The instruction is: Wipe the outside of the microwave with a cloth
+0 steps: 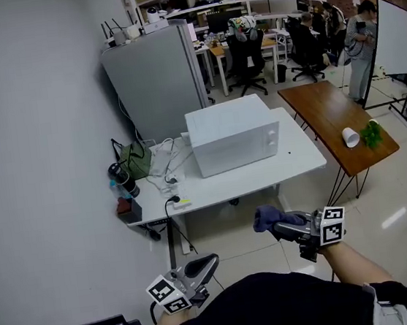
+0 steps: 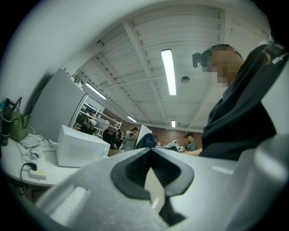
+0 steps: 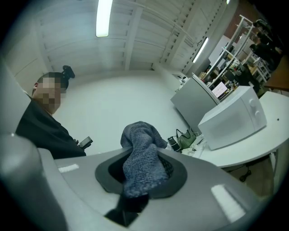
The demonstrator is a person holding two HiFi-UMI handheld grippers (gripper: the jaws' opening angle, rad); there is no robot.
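Observation:
A white microwave [image 1: 234, 133] stands on the white table [image 1: 299, 159], well ahead of both grippers. It shows too in the left gripper view as the microwave [image 2: 81, 149] and in the right gripper view as the microwave [image 3: 235, 118]. My right gripper [image 1: 276, 223] is held in the air short of the table's front edge, shut on a blue-grey cloth [image 1: 269, 218]; the cloth [image 3: 140, 155] bunches up between its jaws. My left gripper [image 1: 201, 266] hangs lower at the left, near my body, shut with nothing in it.
Cables, a power strip [image 1: 169, 171], a green bag [image 1: 135, 159] and a bottle [image 1: 123, 181] crowd the table's left end. A grey cabinet [image 1: 155, 79] stands behind. A wooden table [image 1: 334, 120] with a cup is at the right. People and office chairs fill the far room.

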